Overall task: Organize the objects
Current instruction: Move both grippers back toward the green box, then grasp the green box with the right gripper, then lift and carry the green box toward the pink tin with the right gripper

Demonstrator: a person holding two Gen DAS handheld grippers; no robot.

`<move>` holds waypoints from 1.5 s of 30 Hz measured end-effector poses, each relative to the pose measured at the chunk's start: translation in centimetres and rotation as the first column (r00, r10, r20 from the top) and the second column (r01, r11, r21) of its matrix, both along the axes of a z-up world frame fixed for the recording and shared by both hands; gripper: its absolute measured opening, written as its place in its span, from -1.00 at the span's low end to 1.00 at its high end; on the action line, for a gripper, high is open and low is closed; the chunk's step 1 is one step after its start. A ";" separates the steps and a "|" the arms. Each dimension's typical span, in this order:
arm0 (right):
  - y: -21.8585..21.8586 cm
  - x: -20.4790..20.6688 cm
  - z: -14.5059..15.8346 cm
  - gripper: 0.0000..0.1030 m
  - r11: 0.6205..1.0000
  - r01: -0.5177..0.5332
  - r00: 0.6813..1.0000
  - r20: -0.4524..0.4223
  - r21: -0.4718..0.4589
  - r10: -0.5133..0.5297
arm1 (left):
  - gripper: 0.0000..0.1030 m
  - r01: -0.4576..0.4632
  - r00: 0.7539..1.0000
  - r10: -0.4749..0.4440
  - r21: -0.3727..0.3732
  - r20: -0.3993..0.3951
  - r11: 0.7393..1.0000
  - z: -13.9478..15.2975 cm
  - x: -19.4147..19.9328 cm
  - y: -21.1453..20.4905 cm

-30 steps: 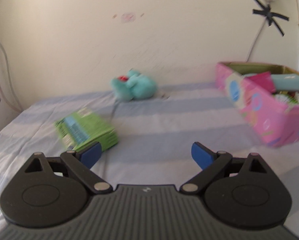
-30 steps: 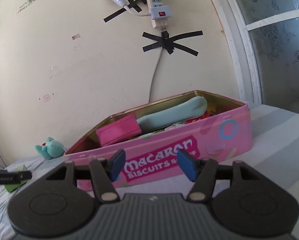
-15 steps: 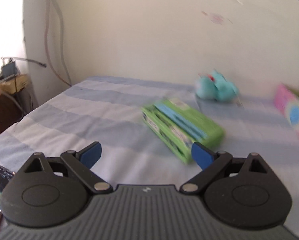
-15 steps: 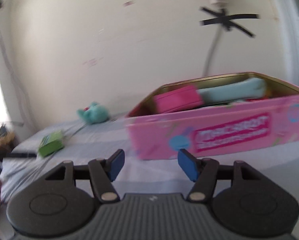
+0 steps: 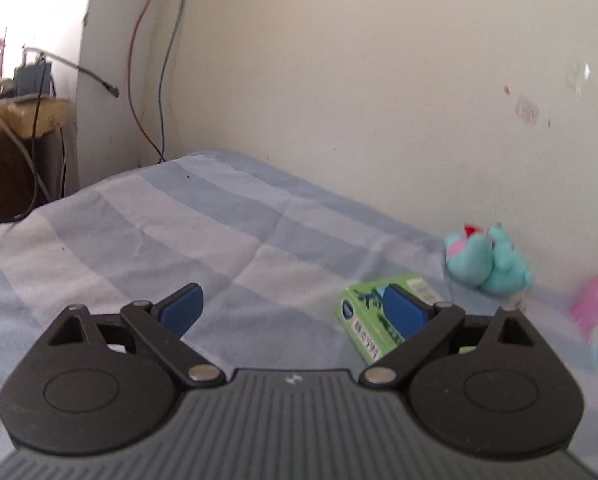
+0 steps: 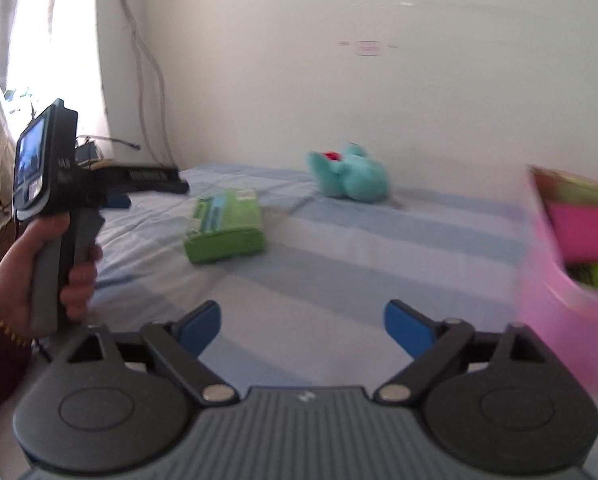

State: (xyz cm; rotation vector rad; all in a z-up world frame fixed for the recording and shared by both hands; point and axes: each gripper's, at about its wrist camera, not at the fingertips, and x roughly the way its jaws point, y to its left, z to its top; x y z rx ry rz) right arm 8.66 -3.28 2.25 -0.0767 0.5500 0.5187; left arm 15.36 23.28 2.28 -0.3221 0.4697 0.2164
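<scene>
A green box (image 5: pixel 373 318) lies on the striped bed sheet; my left gripper (image 5: pixel 295 308) is open, with its right fingertip in front of the box's near side. A teal plush toy (image 5: pixel 487 260) sits by the wall behind it. In the right wrist view the green box (image 6: pixel 225 226) and the plush (image 6: pixel 349 174) lie ahead and to the left. My right gripper (image 6: pixel 301 326) is open and empty above the sheet. The pink biscuit tin (image 6: pixel 571 264), with several items inside, is at the right edge.
The blue and white striped bed (image 5: pixel 179 232) meets a cream wall. A cluttered side table with cables (image 5: pixel 23 128) stands beyond the bed's left edge. The hand holding the left gripper (image 6: pixel 59 240) shows at the left of the right wrist view.
Both cameras have swung left. The green box has moved from centre to right in the left wrist view. The pink tin has slid to the right edge of the right wrist view.
</scene>
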 end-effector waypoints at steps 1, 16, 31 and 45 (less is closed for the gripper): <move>1.1 0.8 -0.1 0.96 1.000 -0.014 1.000 0.005 -0.012 0.015 | 0.90 -0.008 1.000 0.008 -0.008 0.007 1.000 0.2 -0.2 0.3; 10.9 10.8 -2.2 1.00 0.997 -0.079 0.991 -0.108 0.019 0.080 | 0.90 0.083 0.995 -0.078 -0.093 0.055 0.992 0.8 -0.5 0.4; 7.8 7.8 -2.6 0.65 0.980 -0.189 0.974 -0.136 -0.057 0.180 | 0.91 0.157 0.987 -0.159 -0.077 -0.014 0.985 -0.2 0.9 -0.1; -3.0 -1.9 -2.0 0.63 0.962 -0.255 0.963 -0.119 -0.102 0.243 | 0.91 0.329 0.935 -0.335 -0.069 -0.115 0.942 -2.3 1.9 -3.0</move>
